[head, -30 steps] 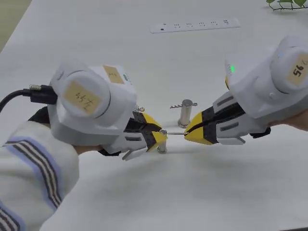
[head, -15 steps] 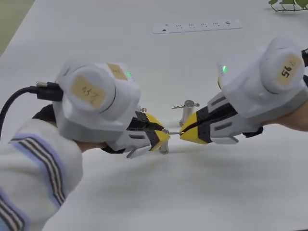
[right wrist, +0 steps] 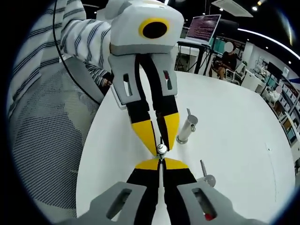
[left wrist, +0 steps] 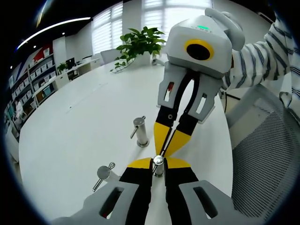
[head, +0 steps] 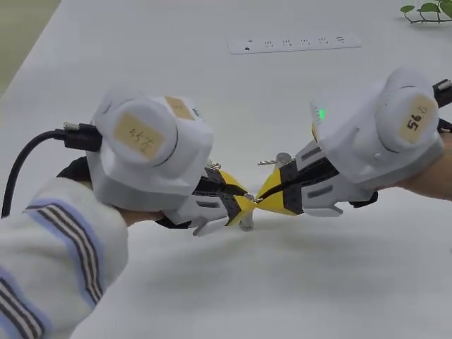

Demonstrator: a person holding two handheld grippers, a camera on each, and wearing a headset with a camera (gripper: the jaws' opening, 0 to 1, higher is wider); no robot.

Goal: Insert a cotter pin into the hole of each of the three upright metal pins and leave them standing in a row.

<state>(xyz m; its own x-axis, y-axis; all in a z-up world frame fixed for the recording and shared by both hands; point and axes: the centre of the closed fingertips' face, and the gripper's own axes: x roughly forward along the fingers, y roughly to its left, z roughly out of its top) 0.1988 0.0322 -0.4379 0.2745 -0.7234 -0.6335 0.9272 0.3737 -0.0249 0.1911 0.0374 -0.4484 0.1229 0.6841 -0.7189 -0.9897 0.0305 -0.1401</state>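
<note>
Between the gripper tips: held pin (head: 246,222), upright on the white table (head: 282,282), near the middle of the head view.
Held pin grip: left gripper (head: 242,203) comes in from 9 o'clock, jaws clamped on the pin's upper shaft, round head poking out above the yellow tips.
Cotter pin (right wrist: 161,158): thin wire, its tip right at the held pin's head; how far into the hole, can't tell.
Right gripper (head: 267,198): comes in from 3 o'clock, jaws pinched together on the cotter pin, tips nearly touching the left gripper's tips.
Second pin (left wrist: 139,133): upright, at 11 o'clock of the held pin in the left gripper view, near but apart, with a second cotter pin (left wrist: 134,130) through its top.
Third pin (left wrist: 104,172): at 8 o'clock of the held pin in the same view, with a third cotter pin (left wrist: 99,182) across it.
Power strip (head: 294,43): lying flat at 12 o'clock, far end of the table, well apart.
Plant (head: 427,10): leaves at 1 o'clock, in the corner of the head view.
Cable (head: 28,159): black, plugged into the rear of the left gripper, running off at 9 o'clock.
Sleeve (head: 49,254): striped, at 8 o'clock, behind the left gripper.
</note>
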